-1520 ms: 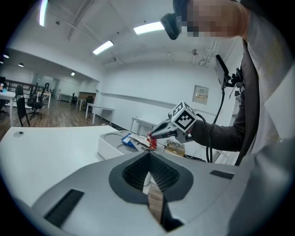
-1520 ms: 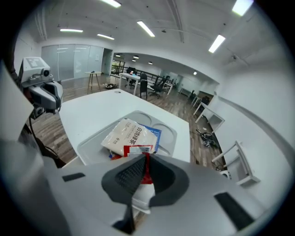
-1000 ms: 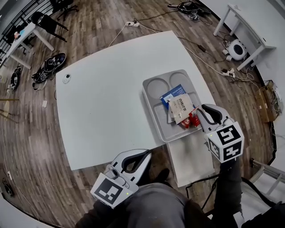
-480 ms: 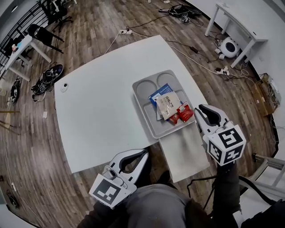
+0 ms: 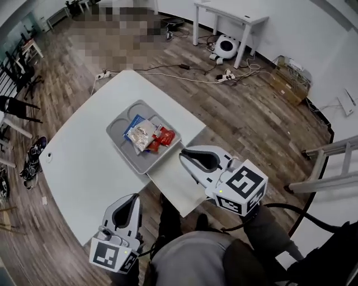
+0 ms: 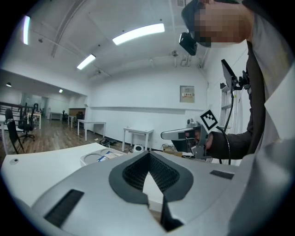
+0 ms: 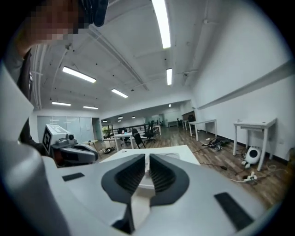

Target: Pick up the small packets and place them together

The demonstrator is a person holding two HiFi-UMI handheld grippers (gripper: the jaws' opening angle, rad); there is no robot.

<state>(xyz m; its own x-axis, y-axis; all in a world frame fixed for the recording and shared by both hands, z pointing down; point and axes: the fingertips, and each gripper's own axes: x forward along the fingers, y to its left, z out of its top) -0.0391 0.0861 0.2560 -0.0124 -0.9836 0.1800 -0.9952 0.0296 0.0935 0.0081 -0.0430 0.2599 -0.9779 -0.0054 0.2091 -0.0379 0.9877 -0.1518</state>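
Observation:
The grey tray (image 5: 119, 127) sits on the white table (image 5: 78, 162). In it, close together, lie a blue packet (image 5: 133, 123), a pale packet (image 5: 143, 134) and red packets (image 5: 163, 137). My right gripper (image 5: 188, 158) hovers off the tray's near right corner. Its jaws have just been closing and only a thin slit is left, with nothing in it. My left gripper (image 5: 132, 201) is low at the table's near edge, its tips touching and empty. In the left gripper view the tray (image 6: 97, 157) lies far off, with the right gripper (image 6: 180, 134) above it.
A white slab (image 5: 174, 189) juts from the table beside the tray. A small white object (image 5: 49, 158) lies near the table's far left edge. Cables and a round white device (image 5: 226, 47) are on the wooden floor under a small table (image 5: 229, 14). A ladder (image 5: 330, 162) stands at right.
The head view has swung, so the tray now lies farther up and left. Both grippers have lifted and drawn back; the right one has left the red packets and its jaws have narrowed.

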